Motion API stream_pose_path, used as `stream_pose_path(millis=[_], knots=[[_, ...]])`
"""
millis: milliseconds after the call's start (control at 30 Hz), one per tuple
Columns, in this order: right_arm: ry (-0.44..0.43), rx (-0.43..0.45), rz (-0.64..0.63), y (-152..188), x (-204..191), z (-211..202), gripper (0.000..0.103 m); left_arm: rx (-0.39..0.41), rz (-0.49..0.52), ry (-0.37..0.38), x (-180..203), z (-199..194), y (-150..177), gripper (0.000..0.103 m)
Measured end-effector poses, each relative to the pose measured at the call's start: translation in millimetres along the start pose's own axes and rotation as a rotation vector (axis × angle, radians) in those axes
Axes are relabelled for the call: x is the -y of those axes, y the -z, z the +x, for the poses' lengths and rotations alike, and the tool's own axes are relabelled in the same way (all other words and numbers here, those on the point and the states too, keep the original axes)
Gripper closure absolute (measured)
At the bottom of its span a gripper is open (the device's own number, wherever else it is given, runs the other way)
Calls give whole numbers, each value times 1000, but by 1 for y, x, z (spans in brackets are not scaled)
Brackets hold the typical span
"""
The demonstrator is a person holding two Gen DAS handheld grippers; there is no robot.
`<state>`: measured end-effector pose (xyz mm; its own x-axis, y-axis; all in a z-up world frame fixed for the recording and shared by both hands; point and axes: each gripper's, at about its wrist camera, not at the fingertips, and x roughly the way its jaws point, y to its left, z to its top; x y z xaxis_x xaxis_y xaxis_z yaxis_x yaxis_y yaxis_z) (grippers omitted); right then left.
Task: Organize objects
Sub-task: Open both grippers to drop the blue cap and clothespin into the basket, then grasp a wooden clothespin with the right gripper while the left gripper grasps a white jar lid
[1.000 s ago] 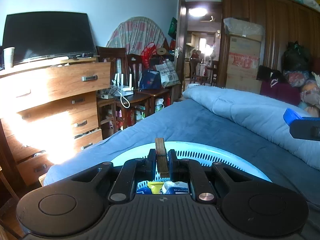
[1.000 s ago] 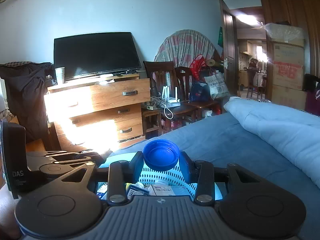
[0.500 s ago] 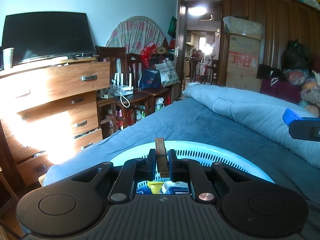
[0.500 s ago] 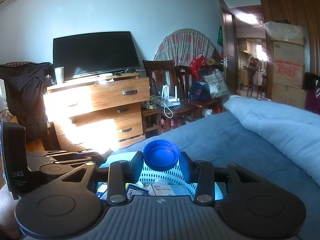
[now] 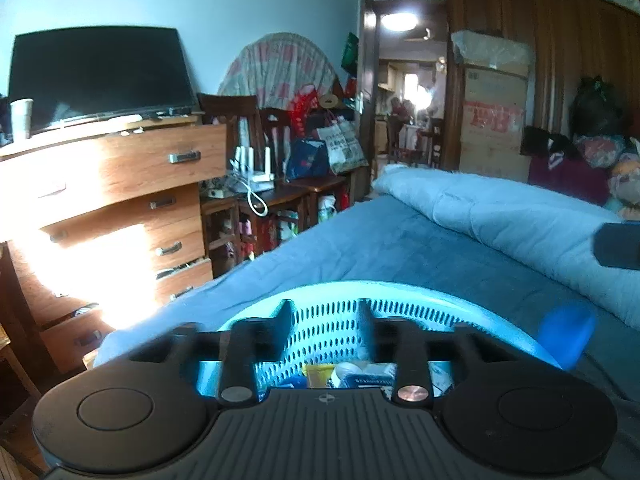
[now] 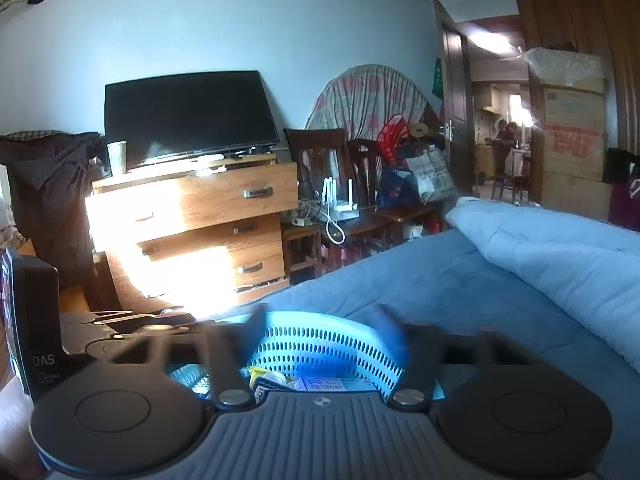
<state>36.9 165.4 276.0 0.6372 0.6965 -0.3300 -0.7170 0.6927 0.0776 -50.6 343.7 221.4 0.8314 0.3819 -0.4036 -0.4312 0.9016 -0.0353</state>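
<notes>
Both grippers hang over a light blue basket that sits on the bed, its perforated wall filling the lower middle of each wrist view. The left gripper has its jaws opening, and nothing shows between them, only the slotted basket wall beyond. The right gripper is also opening, its fingers smeared by motion, with nothing gripped between them. In the left view a blue cap shows blurred at about 4 o'clock from the left gripper, at the basket's rim; whether it is inside or outside the rim cannot be told. At the basket's bottom, toward 6 o'clock in both views, lie small packets and boxes, one yellow, several white and blue with print. A folded quilt lies at 2 o'clock, a dresser at 10 o'clock. The cap looks like light, stiff plastic with a smooth skin, likely to slip or roll if pinched on its curved side; taking it across its rim, flat faces to the pads, should hold best. The packets seem light and crushable, so a soft pinch across their short side would suit them.
</notes>
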Motion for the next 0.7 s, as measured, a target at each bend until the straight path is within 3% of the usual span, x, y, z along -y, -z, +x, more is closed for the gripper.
stream_pose_path(millis=[133, 167, 233, 333, 500, 533, 700], knots=[[38, 34, -7, 12, 9, -23, 21, 38, -8, 5, 0, -11, -6, 43], [64, 53, -1, 21, 17, -36, 17, 53, -14, 16, 0, -16, -7, 41], [134, 78, 41, 52, 38, -68, 12, 95, -12, 56, 6, -30, -10, 38], [278, 37, 138, 121, 83, -114, 12, 152, 24, 158, 25, -55, -9, 35], [516, -155, 329, 233, 164, -169, 34, 147, 88, 366, 85, -76, 9, 35], [559, -181, 345, 249, 177, -178, 34, 139, 108, 415, 99, -79, 15, 35], [639, -231, 436, 288, 233, -185, 43, 90, 226, 564, 161, -81, 48, 35]])
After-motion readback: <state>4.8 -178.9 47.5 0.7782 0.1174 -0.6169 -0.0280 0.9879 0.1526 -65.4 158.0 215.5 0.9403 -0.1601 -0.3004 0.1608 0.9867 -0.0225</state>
